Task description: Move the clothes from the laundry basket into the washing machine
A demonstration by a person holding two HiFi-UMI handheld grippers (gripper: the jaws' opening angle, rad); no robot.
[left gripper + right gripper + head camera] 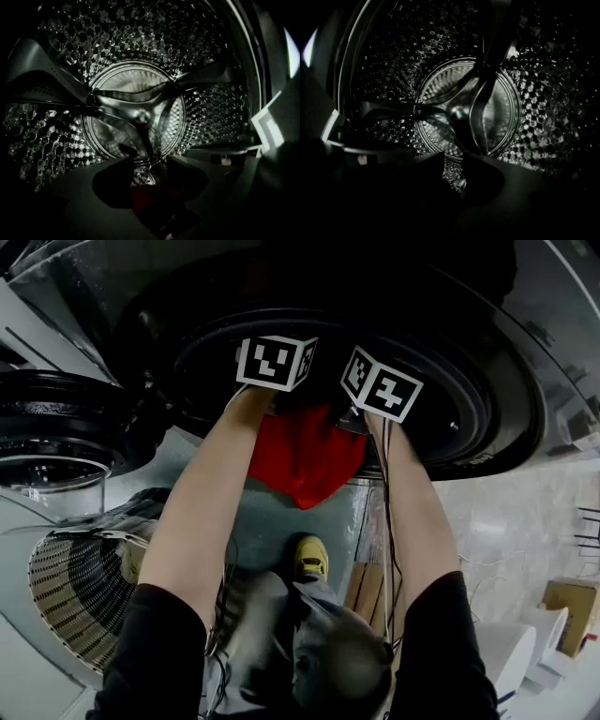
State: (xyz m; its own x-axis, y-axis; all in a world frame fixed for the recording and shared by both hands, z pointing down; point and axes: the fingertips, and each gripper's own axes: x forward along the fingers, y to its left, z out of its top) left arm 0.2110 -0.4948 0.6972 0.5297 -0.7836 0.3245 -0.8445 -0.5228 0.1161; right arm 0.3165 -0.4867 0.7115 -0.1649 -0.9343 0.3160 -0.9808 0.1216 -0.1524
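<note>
Both grippers reach into the dark washing machine drum point(136, 108). A red garment point(305, 460) hangs over the lip of the washer opening point(487, 427), just below the two marker cubes point(275, 362). In the head view the jaws are hidden inside the drum. My left gripper point(146, 161) has its jaws spread apart, and a fold of the red garment point(152, 197) lies low between them, not pinched at the tips. My right gripper point(453, 161) shows a narrow gap between its tips with the drum wall behind. The dark hides any cloth there.
The washer door point(56, 427) stands swung open at the left. The white slatted laundry basket point(80, 596) sits on the floor at lower left. A foot in a yellow shoe point(312, 557) stands before the machine. Cardboard boxes point(567, 610) lie at lower right.
</note>
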